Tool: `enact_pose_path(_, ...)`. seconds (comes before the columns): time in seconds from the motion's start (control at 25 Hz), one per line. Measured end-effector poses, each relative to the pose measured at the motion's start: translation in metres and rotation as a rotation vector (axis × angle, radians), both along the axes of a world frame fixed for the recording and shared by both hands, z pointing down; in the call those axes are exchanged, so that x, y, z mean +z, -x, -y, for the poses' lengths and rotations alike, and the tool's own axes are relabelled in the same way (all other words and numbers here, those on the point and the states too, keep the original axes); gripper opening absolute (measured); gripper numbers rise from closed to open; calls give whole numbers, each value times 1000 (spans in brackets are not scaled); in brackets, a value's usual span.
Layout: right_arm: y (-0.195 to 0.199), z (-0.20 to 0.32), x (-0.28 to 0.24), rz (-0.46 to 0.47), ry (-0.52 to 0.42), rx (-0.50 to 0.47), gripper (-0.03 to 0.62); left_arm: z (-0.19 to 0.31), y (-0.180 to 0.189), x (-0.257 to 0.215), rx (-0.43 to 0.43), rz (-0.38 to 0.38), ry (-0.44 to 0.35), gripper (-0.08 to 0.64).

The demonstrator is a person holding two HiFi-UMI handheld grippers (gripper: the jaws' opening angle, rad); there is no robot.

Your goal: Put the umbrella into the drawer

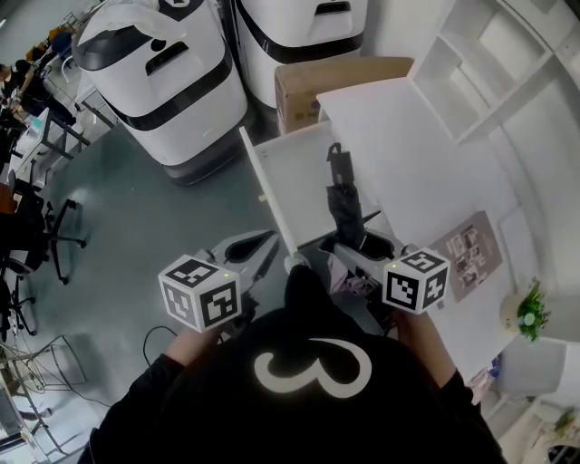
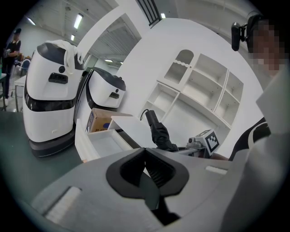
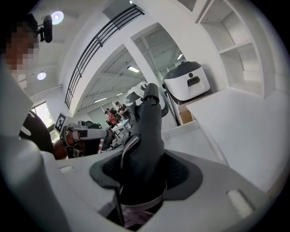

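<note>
A black folded umbrella (image 1: 343, 204) sticks out of my right gripper (image 1: 352, 246), which is shut on its lower end; its handle points away from me. It hangs over the open white drawer (image 1: 276, 172) pulled out from under the white cabinet top (image 1: 408, 136). In the right gripper view the umbrella (image 3: 147, 136) fills the gap between the jaws of the right gripper (image 3: 145, 161). My left gripper (image 1: 261, 246) hovers left of the drawer, shut and holding nothing; its pads meet at the tip of the left gripper (image 2: 145, 152). The left gripper view also shows the umbrella (image 2: 158, 131) and the drawer (image 2: 106, 140).
Two large white machines (image 1: 163, 72) (image 1: 308, 27) stand beyond the drawer, with a cardboard box (image 1: 308, 86) beside them. A white shelf unit (image 1: 489, 63) rises at the right. On the cabinet top lie a printed sheet (image 1: 471, 254) and a small potted plant (image 1: 526, 313). Office chairs (image 1: 45, 236) stand far left.
</note>
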State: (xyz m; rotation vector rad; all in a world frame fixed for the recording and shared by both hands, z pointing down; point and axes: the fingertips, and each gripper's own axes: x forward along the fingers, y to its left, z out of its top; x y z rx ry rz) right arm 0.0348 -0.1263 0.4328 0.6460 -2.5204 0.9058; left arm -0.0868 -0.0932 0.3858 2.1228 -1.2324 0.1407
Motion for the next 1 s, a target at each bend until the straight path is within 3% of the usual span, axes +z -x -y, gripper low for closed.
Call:
enact_pose_path(0.64,55,106,55,-104,79,-116,229,88,48,25,-109,3,79,9)
enact_pose_path(1.0,78,138,100,-195,128,-163,229,114,79,40,-155,3,113,9)
